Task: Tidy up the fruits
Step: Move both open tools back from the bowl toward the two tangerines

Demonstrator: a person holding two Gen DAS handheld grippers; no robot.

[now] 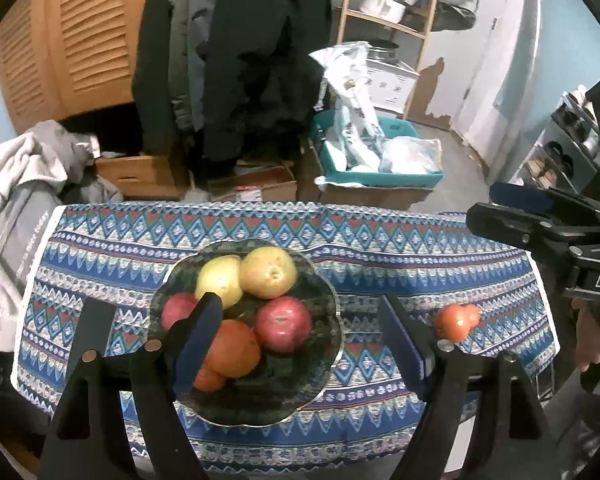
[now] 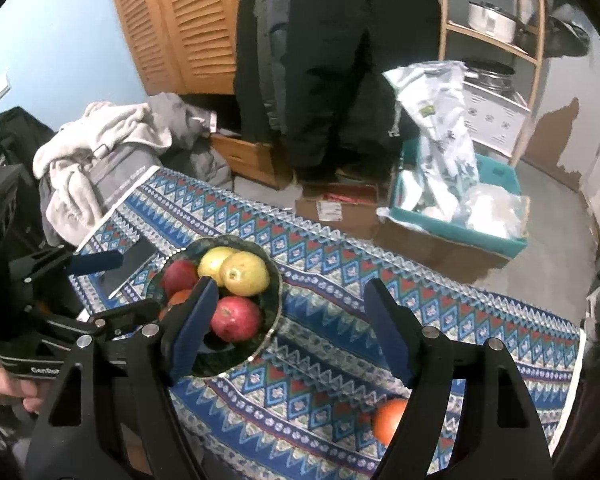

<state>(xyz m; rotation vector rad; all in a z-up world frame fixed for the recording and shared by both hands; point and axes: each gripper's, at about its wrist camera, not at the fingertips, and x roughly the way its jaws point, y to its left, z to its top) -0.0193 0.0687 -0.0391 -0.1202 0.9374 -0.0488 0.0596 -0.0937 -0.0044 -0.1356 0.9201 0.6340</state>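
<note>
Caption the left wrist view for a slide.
Open left gripper above a bowl of apples and oranges; one orange fruit remains on the patterned cloth.

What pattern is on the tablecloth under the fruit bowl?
The tablecloth has blue, white and red geometric bands of diamonds and zigzags; clearest in the left wrist view.

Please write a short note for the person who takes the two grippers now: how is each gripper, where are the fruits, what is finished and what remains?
Left gripper: open, holding nothing, above the bowl.
Right gripper: open, holding nothing.
In the bowl: two yellow fruits, two red apples and orange fruit.
Left to do: one orange-red fruit lies on the patterned cloth, on the right gripper's side of the bowl. It likely goes in too.
</note>
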